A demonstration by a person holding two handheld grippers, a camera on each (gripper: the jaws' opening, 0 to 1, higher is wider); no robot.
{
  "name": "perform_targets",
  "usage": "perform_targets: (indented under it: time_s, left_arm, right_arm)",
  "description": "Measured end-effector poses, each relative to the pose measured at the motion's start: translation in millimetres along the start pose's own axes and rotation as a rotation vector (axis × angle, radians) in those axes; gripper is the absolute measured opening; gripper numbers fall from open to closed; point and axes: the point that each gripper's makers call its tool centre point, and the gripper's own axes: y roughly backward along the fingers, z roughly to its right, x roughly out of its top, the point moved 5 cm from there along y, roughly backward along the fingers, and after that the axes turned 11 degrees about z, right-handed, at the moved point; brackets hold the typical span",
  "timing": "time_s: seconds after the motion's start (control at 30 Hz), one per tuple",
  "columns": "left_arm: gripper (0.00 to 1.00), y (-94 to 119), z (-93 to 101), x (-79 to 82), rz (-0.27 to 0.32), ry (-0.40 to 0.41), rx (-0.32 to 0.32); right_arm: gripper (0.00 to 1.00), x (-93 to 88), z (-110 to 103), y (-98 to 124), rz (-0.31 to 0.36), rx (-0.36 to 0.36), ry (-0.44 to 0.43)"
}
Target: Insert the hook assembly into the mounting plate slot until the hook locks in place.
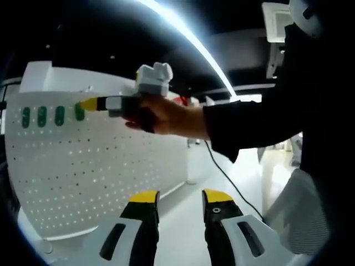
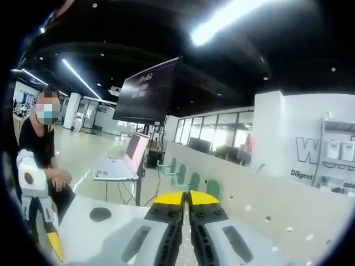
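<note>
Left gripper [image 1: 180, 197] first: stands wide open, grips nothing, hangs low and near, well apart from the work. Right gripper [image 2: 186, 198] next: shows jaws drawn almost together; cannot tell whether anything is pinched between them. Sits high on the white perforated mounting plate [image 1: 100, 166], carried by a hand [image 1: 161, 113], tips just beside the rightmost hook [image 1: 79, 112] in a row of 4 green hooks [image 1: 42, 116] along the plate's top left.

Risks, as judged: could skew the hook in its slot if pushed at an angle, leaving it half seated and unlocked; could slip off it with so narrow a bite; could knock the neighbouring hook to the left.

Room: little to the left, with 3 hooks close by; plenty to the right and below across bare plate. Worth minding the plate's top edge just above the row, and the dark cable [image 1: 227, 177] trailing near the right.
</note>
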Motion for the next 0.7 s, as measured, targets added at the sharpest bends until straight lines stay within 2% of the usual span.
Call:
perform_targets:
  time_s: [0.7]
  left_arm:
    - [0.3, 0.2, 0.3, -0.3, -0.003, -0.001, -0.003]
  right_arm:
    - [0.0, -0.6, 3.3, 0.1, 0.032, -0.04, -0.01]
